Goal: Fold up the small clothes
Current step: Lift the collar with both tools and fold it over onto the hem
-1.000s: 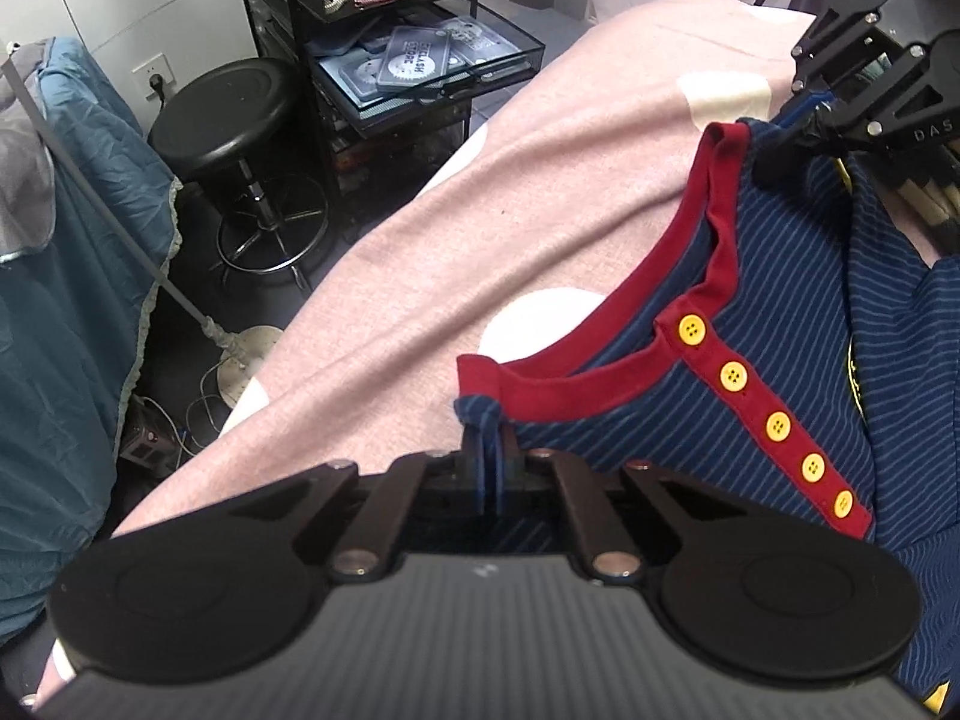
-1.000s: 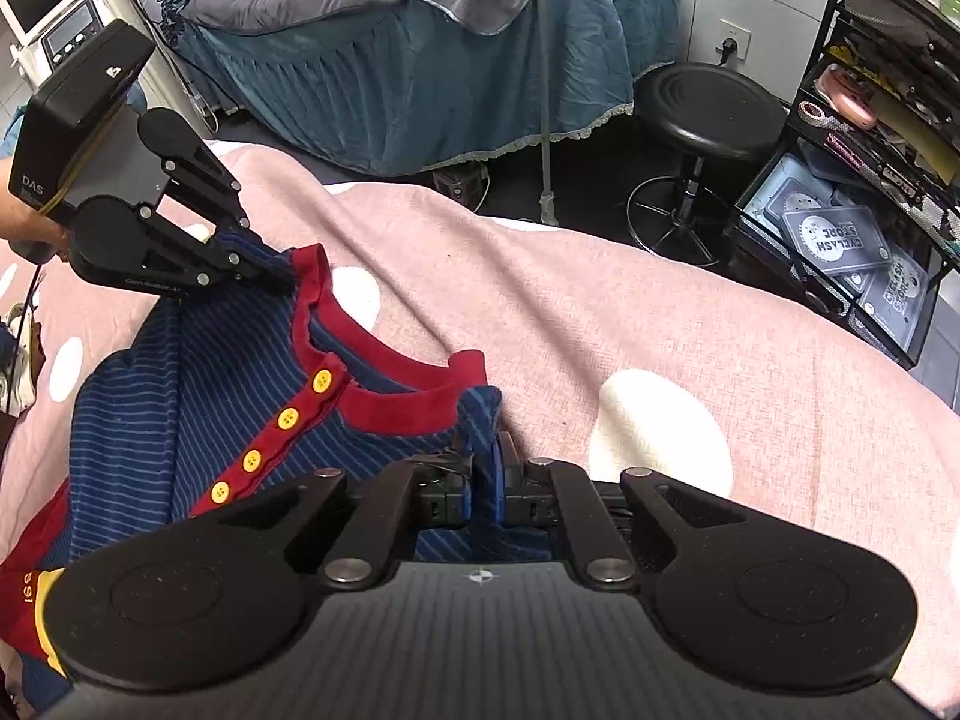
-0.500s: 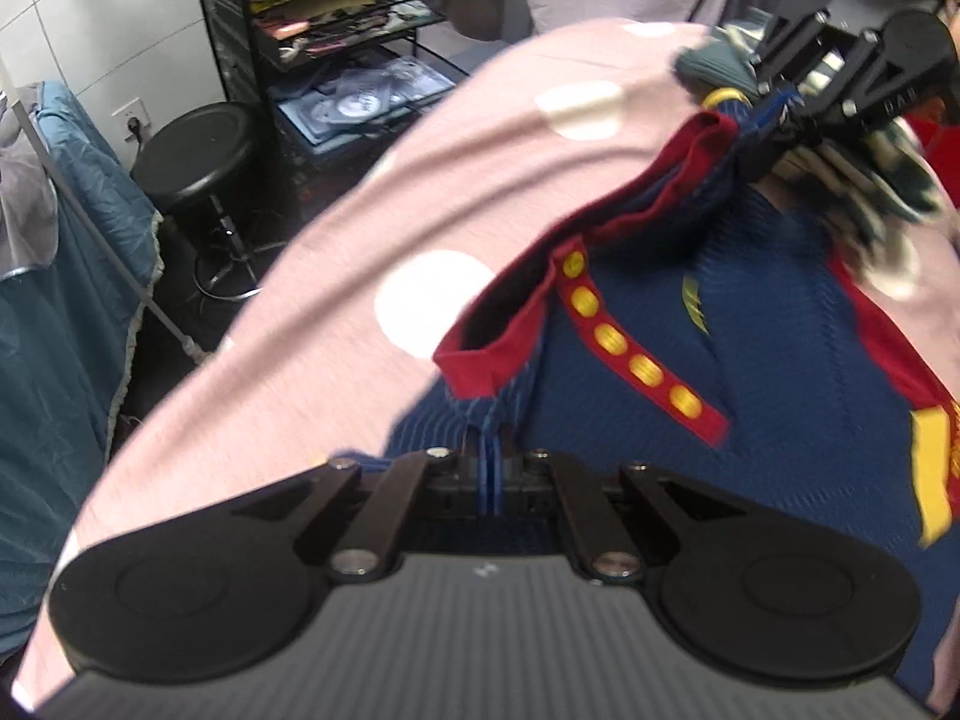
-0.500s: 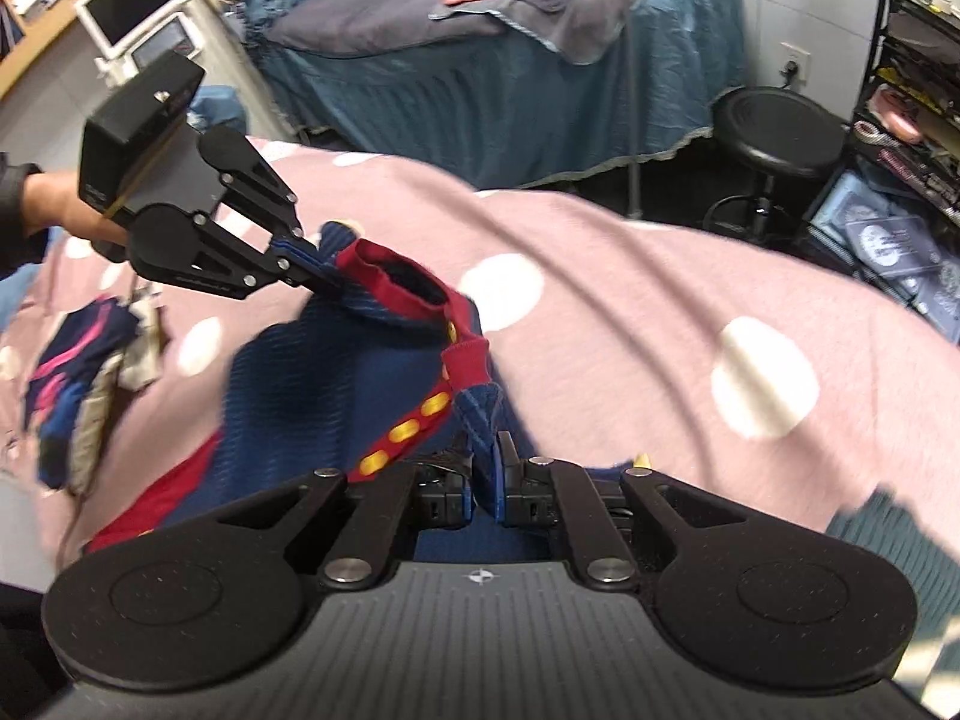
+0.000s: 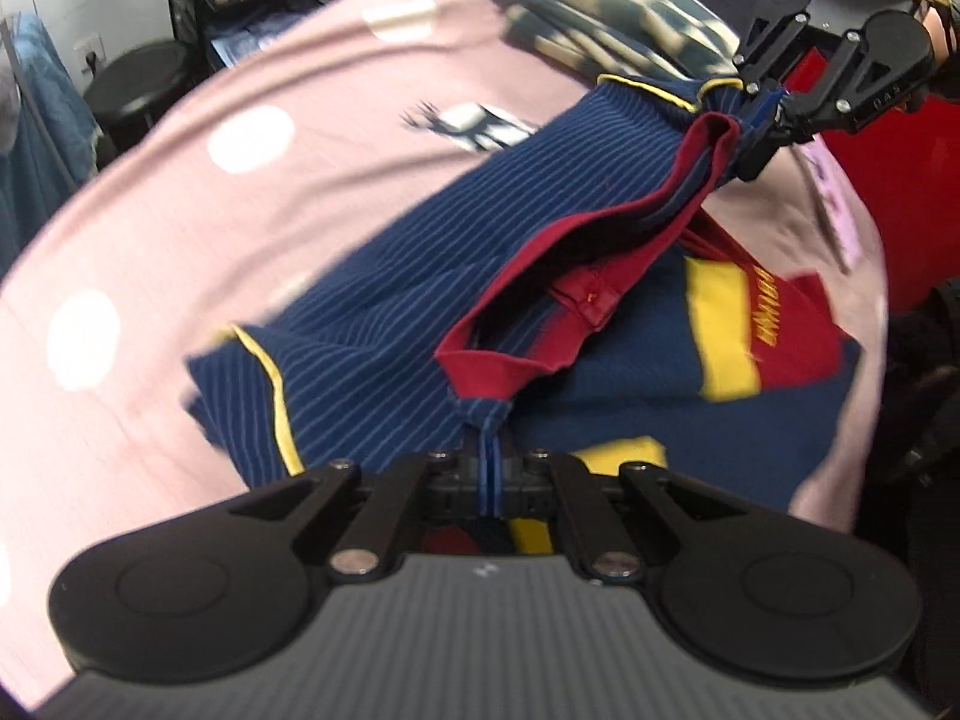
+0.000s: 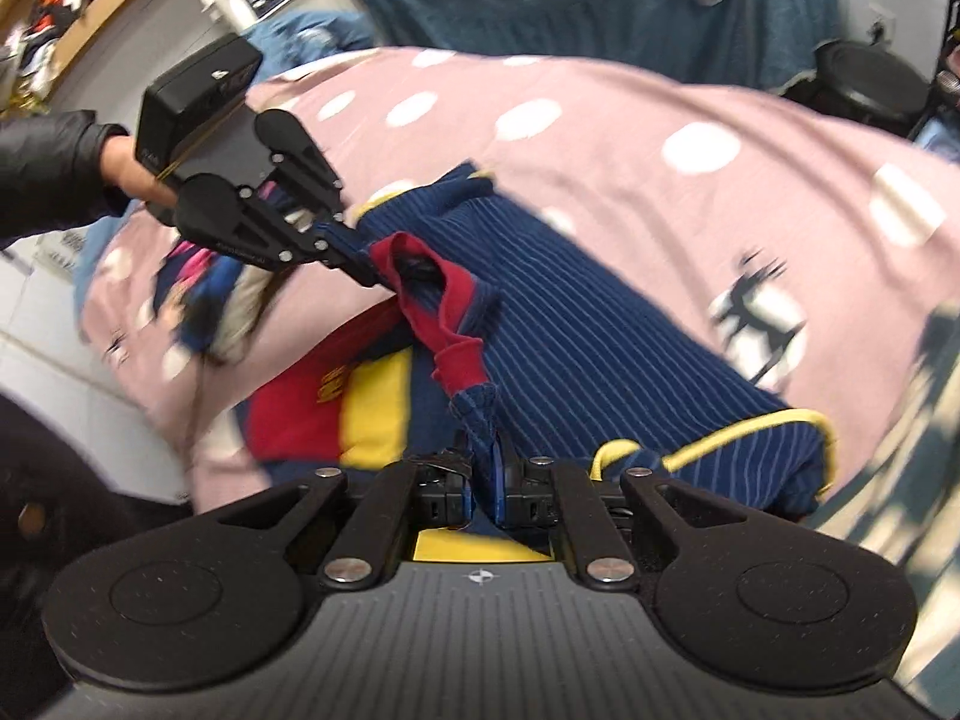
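Both grippers pinch the striped navy shirt [image 5: 384,324] at its red collar: left gripper [image 5: 489,480] at six o'clock, right gripper [image 5: 759,120] at one o'clock.

Black stool [image 5: 135,75], teal-skirted bed [image 6: 690,18]

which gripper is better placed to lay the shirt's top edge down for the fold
Neither alone. The left gripper and the right gripper each pinch a shoulder of the striped shirt beside its red collar, so both should lower together.
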A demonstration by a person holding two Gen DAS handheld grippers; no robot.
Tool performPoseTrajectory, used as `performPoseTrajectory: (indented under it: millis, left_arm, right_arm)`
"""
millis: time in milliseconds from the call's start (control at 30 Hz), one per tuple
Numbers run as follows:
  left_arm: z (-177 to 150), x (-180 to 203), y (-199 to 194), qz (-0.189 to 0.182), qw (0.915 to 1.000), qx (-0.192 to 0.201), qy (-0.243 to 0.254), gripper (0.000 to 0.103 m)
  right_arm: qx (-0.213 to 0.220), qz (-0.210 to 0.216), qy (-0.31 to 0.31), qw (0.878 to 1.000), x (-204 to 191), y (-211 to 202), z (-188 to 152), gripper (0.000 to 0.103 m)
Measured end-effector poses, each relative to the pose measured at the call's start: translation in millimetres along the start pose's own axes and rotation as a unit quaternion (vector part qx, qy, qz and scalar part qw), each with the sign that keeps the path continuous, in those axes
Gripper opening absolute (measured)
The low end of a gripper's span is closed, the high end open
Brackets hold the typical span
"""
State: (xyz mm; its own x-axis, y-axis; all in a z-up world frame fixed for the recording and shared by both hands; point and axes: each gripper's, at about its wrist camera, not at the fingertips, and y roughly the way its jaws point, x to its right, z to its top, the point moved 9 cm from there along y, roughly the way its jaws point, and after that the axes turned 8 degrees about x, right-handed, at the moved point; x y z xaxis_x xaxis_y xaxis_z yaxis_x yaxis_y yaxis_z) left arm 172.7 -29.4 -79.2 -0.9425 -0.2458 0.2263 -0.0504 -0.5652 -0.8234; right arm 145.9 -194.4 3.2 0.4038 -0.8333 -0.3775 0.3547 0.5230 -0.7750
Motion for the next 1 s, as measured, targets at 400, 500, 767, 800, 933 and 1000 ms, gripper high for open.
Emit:
performPoseTrajectory:
  millis: [400, 500, 767, 800, 933, 1000]
  left_arm:
    - [-79.5, 78.7, -29.3, -0.019, 0.9989, -0.028, -0.033, 0.002]
    - [-88.4, 85.6, -33.9, -0.019, 0.9986, -0.029, -0.04, 0.002]
    - [-106.2, 102.9, -29.1, -0.028, 0.9972, -0.07, 0.004, 0.002]
    - [-108.7, 104.2, -26.6, -0.031, 0.9966, -0.076, 0.007, 0.002]
    - [-117.5, 110.1, -16.6, -0.037, 0.9932, -0.104, 0.037, 0.002]
    - [-121.2, 112.1, -10.9, -0.039, 0.9922, -0.113, 0.036, 0.002]
  right_arm:
    - [-0.032, 0.023, 0.025, 0.999, -68.3, -4.4, -73.6, 0.012]
    - [-0.041, 0.02, 0.026, 0.999, -73.9, -3.3, -80.3, 0.012]
    - [-0.077, 0.016, 0.007, 0.997, -87.0, 12.7, -109.8, 0.012]
    - [-0.082, 0.014, 0.002, 0.997, -86.0, 15.8, -112.7, 0.012]
    - [-0.109, 0.008, -0.017, 0.994, -82.3, 28.6, -124.6, 0.012]
    - [-0.124, 0.007, -0.023, 0.992, -81.1, 38.1, -132.5, 0.012]
